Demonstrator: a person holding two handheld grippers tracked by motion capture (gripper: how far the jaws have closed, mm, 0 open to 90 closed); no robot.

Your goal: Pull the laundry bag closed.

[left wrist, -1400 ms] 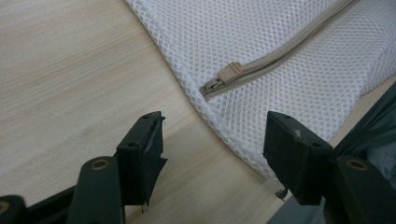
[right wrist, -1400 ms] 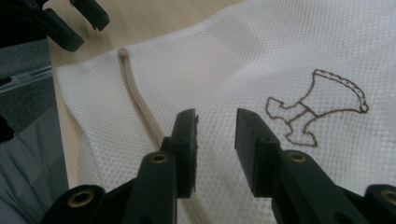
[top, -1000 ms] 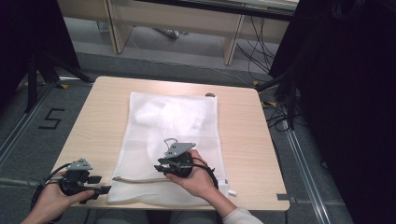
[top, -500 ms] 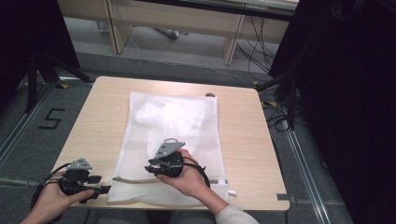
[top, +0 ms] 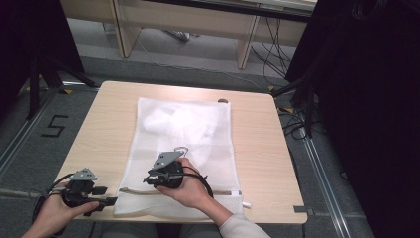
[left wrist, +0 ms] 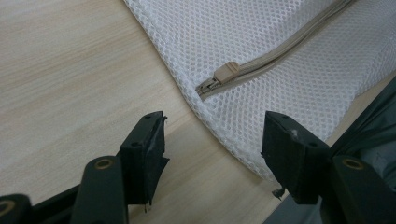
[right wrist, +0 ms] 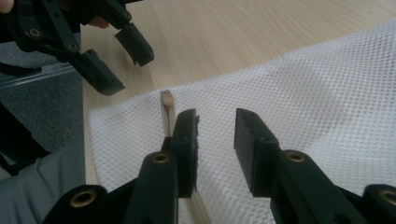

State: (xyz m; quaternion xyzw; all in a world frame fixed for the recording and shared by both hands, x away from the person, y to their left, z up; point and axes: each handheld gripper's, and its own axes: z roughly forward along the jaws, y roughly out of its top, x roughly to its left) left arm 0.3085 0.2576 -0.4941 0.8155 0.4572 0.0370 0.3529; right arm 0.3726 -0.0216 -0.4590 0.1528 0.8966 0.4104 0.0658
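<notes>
White mesh bag [top: 183, 148] under right hand-held gripper [right wrist: 215, 140], jaws parted, empty, just widening; left hand-held gripper [left wrist: 212, 144] spread beside zipper pull [left wrist: 226, 71].

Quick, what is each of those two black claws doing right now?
Left gripper: open, empty, at the white mesh bag's corner.
Right gripper: open, jaws just been opening, holding nothing.

Big white mesh bag [top: 184, 148], lying flat in the middle of the table, something white and soft inside. Tan zipper [top: 148, 192] along the near edge, pull tab [left wrist: 226, 71] at the left corner.
</notes>
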